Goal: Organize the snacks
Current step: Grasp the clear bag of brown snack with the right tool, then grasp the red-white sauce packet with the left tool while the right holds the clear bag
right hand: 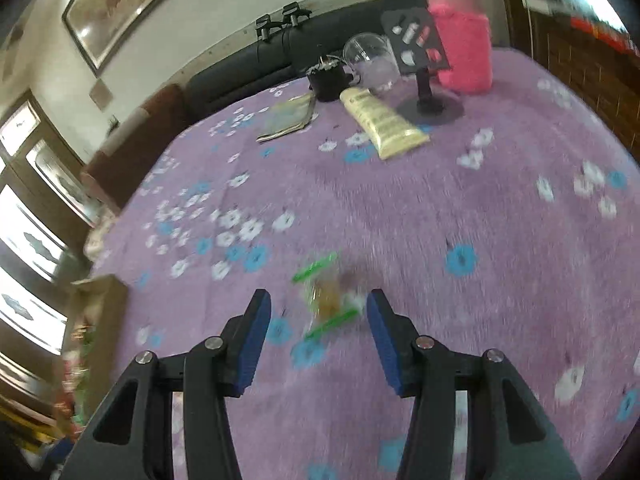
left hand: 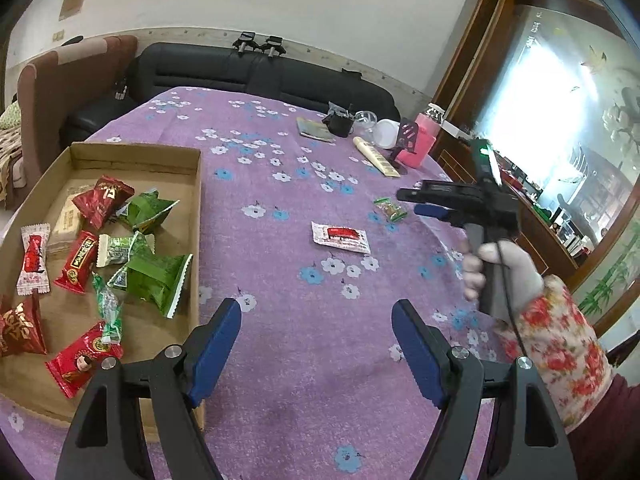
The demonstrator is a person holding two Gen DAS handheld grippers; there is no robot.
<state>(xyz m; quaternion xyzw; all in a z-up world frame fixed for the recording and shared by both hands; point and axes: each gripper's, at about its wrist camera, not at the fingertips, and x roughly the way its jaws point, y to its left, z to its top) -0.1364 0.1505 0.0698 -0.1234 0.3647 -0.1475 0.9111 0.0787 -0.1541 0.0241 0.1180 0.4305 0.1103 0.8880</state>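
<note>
Straddling the green-edged candy, right hand-held gripper spread wide.

green-edged candy motion-blurred

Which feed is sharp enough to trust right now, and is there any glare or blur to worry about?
Left wrist view: sharp; the cardboard box and red-and-white packet read clearly, but the glass cabinet at right blows out white. Right wrist view: motion-blurred; the green-edged candy between the open right gripper fingers is smeared.
</note>
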